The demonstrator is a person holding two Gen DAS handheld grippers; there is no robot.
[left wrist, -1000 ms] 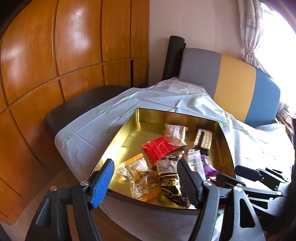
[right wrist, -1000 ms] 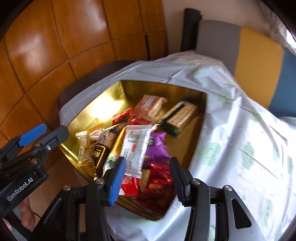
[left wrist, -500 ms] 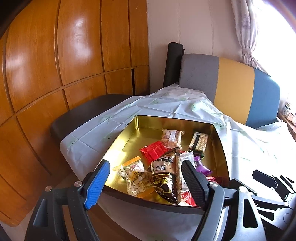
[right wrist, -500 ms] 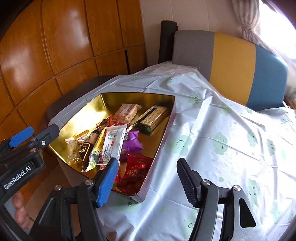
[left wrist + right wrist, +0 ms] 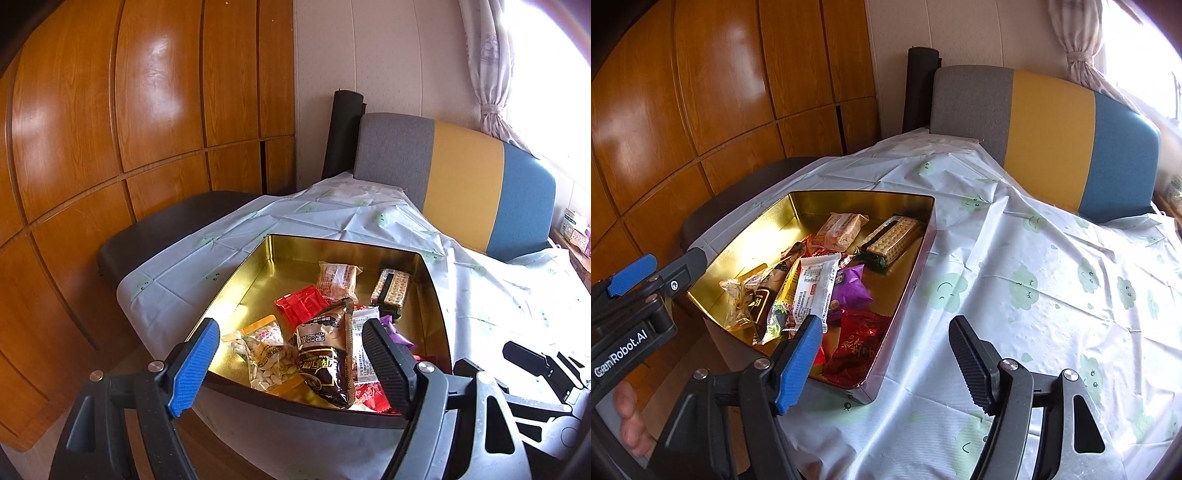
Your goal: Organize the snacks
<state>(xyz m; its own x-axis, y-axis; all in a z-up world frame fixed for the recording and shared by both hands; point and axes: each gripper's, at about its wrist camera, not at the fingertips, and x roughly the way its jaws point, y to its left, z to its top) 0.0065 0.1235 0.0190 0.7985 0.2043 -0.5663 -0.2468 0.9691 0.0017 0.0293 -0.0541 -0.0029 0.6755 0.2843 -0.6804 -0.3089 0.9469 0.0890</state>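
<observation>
- Snack packets are all lying inside the gold-lined rectangular metal tin (image 5: 912,266) on the cloth-covered bench (image 5: 1034,295); none visible outside the tin.
- Judging the step: both claws clearing the tin; doing it well means lifting straight off, not snagging the tin rim.
- Left claw (image 5: 291,363) is hovering over the tin's near edge, jaws spread wide, gripping nothing.
- Right claw (image 5: 882,360) is beside the tin's near corner, jaws opening, nothing between them.

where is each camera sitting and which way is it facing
Left wrist: on the left gripper, looking down along its open fingers into the gold tin of snacks.
Right wrist: on the right gripper, jaws opening and empty, over the tablecloth; the other gripper and a hand show left.
Shared: tin, tablecloth, striped sofa.
</observation>
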